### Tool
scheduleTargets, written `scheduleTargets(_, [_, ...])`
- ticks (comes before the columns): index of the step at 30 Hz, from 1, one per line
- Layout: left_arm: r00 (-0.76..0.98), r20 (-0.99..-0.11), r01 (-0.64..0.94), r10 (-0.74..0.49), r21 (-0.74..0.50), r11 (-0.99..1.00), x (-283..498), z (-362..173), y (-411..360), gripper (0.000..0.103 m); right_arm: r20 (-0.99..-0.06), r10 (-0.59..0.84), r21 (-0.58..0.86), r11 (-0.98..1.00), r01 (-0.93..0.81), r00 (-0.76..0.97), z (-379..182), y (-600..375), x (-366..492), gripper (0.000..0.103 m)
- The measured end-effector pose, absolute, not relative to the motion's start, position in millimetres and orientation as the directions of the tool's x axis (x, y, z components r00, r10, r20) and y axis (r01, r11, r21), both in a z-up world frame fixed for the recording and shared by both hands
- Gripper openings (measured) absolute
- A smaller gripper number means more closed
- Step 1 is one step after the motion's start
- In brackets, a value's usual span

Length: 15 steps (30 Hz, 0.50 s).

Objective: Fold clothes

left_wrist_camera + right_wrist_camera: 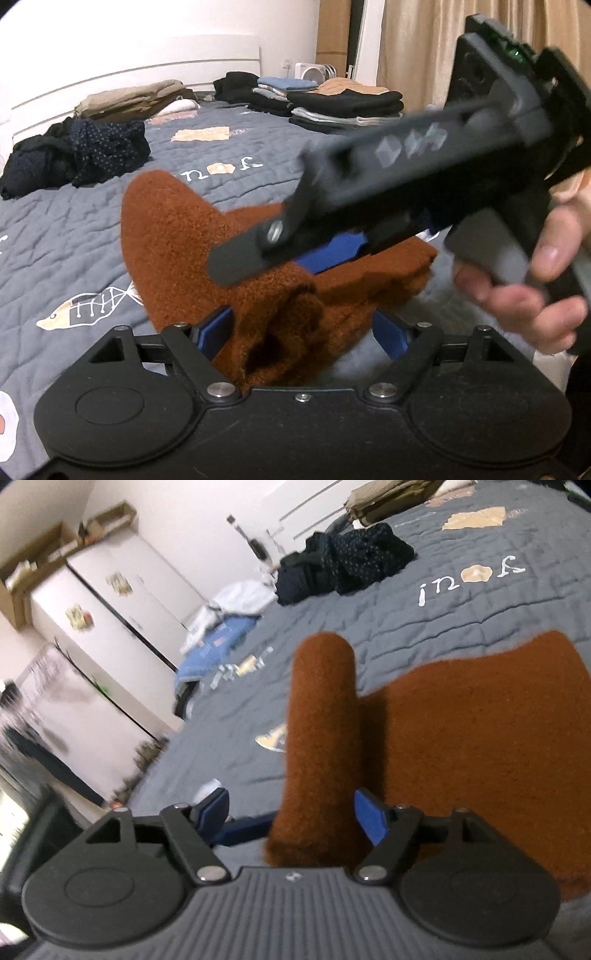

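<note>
A rust-brown fuzzy garment (173,236) lies on the grey quilted bed (55,229). My left gripper (301,332) is open, its blue pads wide apart, with a bunched fold of the garment between them. My right gripper (258,251) crosses the left wrist view from the right, held by a hand, above the garment. In the right wrist view the right gripper (295,816) is open, and a rolled strip of the brown garment (321,738) runs between its spread blue pads; the rest of the garment spreads to the right.
A dark dotted clothes heap (85,155) lies at the bed's far left, also in the right wrist view (351,561). Folded stacks (343,107) and beige clothes (129,99) sit by the headboard. White cabinets (110,620) and floor clutter lie beyond the bed's edge.
</note>
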<state>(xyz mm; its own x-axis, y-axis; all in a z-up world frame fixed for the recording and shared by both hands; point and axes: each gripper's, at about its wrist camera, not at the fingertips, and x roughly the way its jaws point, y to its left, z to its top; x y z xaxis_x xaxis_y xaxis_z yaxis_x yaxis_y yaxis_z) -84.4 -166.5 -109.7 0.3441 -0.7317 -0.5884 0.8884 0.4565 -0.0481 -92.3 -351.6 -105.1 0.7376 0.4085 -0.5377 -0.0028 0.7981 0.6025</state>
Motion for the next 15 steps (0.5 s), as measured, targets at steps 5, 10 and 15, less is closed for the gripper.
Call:
scheduleTargets(5, [0.324, -0.603, 0.896, -0.729, -0.051, 0.440, -83.5, -107.5, -163.1, 0.081, -0.557, 0.372, 0.630, 0.772, 0.085, 0.743, -124.0, -352.0, -86.2, 0.060])
scheduleTargets(10, [0.286, -0.604, 0.923, -0.743, -0.035, 0.384, -83.9, -95.9, -154.0, 0.081, -0.528, 0.393, 0.701, 0.702, 0.126, 0.753, -128.3, -362.1, -87.1, 0.024])
scheduleTargets(15, [0.367, -0.537, 0.905, -0.760, 0.019, 0.424, -86.0, -83.0, -146.1, 0.083, -0.454, 0.357, 0.757, 0.638, 0.142, 0.817, -107.8, -390.0, -101.6, 0.022])
